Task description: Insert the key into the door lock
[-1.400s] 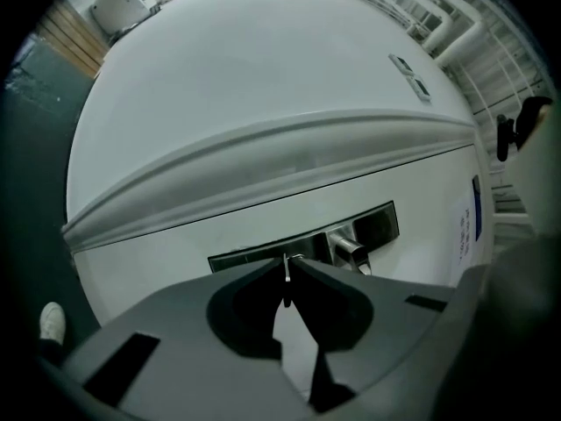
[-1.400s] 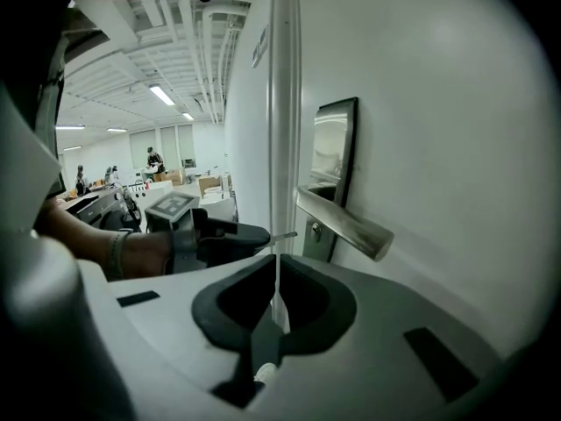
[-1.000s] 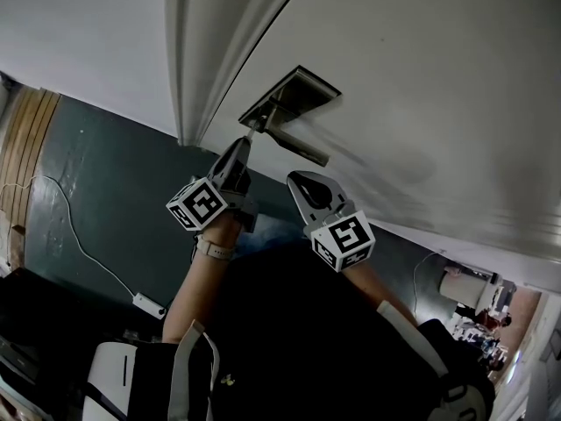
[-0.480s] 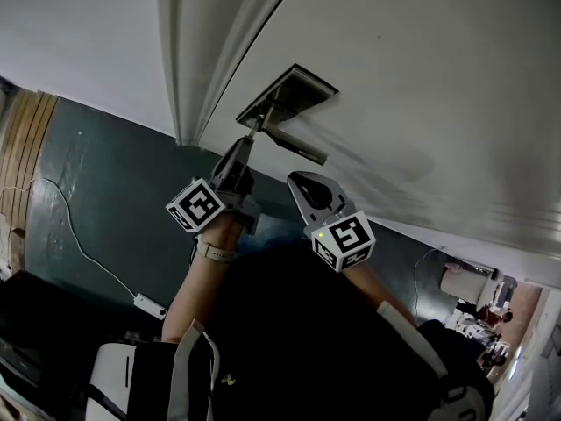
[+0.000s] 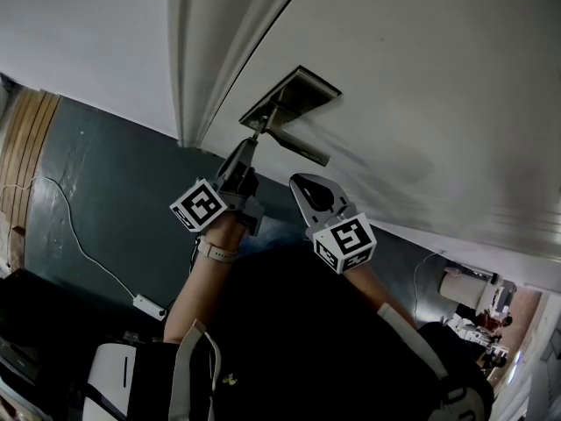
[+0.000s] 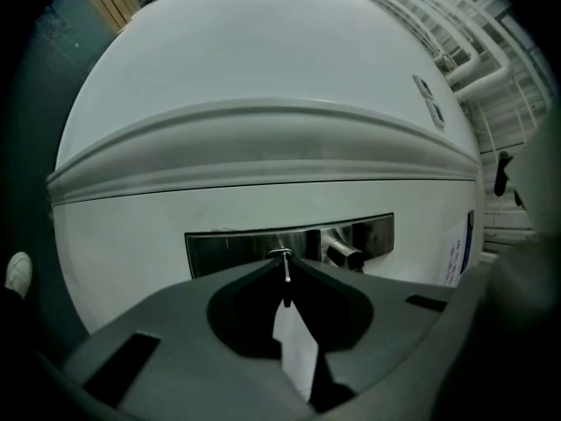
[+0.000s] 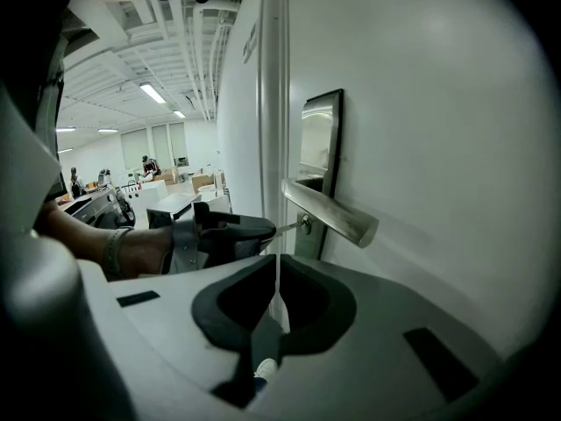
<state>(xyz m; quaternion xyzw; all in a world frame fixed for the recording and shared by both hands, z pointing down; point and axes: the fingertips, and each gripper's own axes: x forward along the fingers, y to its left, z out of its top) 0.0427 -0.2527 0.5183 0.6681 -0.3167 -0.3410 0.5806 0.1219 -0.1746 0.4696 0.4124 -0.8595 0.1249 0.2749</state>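
Note:
A steel lock plate (image 5: 294, 95) with a lever handle (image 5: 300, 146) sits on the white door (image 5: 421, 77). My left gripper (image 5: 249, 145) is shut on a thin metal key (image 5: 255, 133), whose tip is at the keyhole under the lever. In the left gripper view the key (image 6: 286, 274) stands edge-on between the shut jaws, pointing at the cylinder (image 6: 280, 254) in the plate (image 6: 228, 248). My right gripper (image 5: 308, 185) hangs just right of it, below the lever, shut and holding nothing. The right gripper view shows the key (image 7: 287, 228) meeting the keyhole (image 7: 305, 224) beneath the handle (image 7: 331, 212).
The white door frame (image 5: 197, 51) runs left of the lock, with a dark green floor (image 5: 96, 174) below. A white cable and power strip (image 5: 147, 304) lie on the floor. The person's arm (image 5: 202, 279) and dark clothing fill the lower middle.
My left gripper has edged slightly up and right toward the lock with the key. The right gripper has barely moved.

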